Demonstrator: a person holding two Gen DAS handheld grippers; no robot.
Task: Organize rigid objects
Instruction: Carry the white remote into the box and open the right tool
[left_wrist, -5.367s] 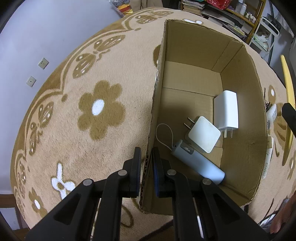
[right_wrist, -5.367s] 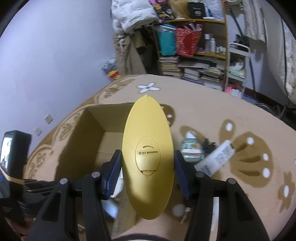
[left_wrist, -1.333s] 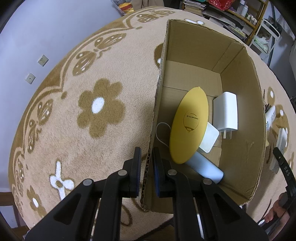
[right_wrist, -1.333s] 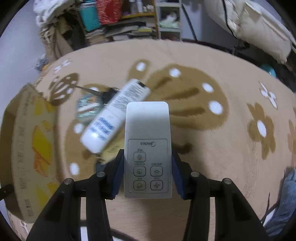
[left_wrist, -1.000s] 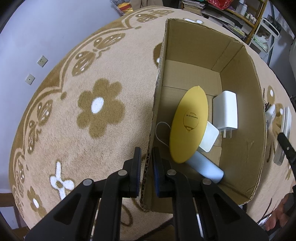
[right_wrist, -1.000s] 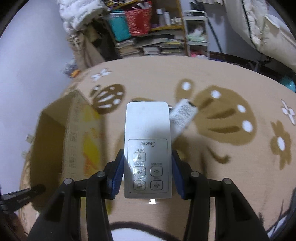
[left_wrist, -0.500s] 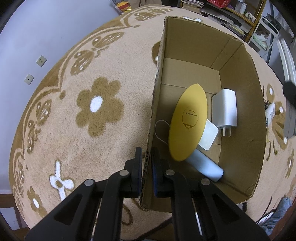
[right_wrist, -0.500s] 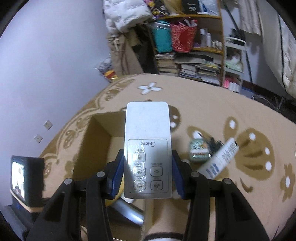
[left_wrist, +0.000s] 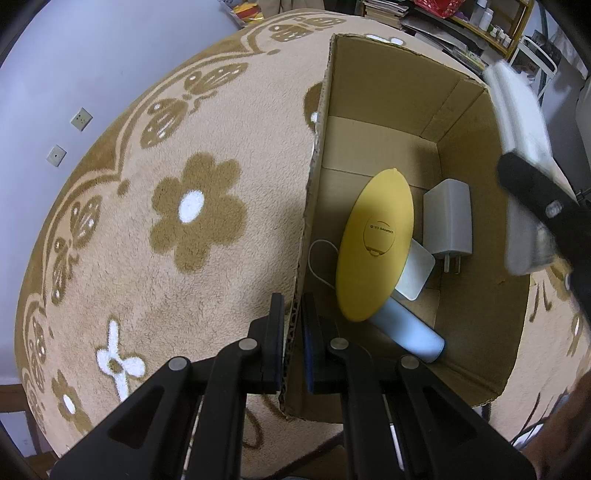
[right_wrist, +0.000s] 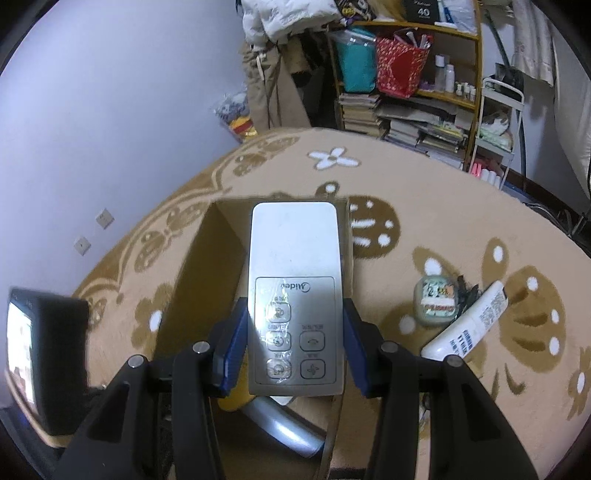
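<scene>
An open cardboard box (left_wrist: 373, 88) stands on the flowered carpet. My left gripper (left_wrist: 293, 325) is shut on the box's left wall near its front corner. Inside lie a yellow oval case (left_wrist: 375, 243), two white chargers (left_wrist: 447, 221), and a pale blue cylinder (left_wrist: 413, 330). My right gripper (right_wrist: 295, 339) is shut on a white remote control (right_wrist: 295, 288), held above the box (right_wrist: 207, 258). In the left wrist view that remote (left_wrist: 517, 140) hangs blurred over the box's right wall.
On the carpet right of the box lie a round tin (right_wrist: 436, 301) and a white tube (right_wrist: 467, 323). A bookshelf (right_wrist: 406, 74) with books and bags stands at the back. A wall with sockets (right_wrist: 103, 218) runs along the left.
My right gripper has carried the remote from the carpet at the right up and over the box. The left gripper has kept its grip on the box wall.
</scene>
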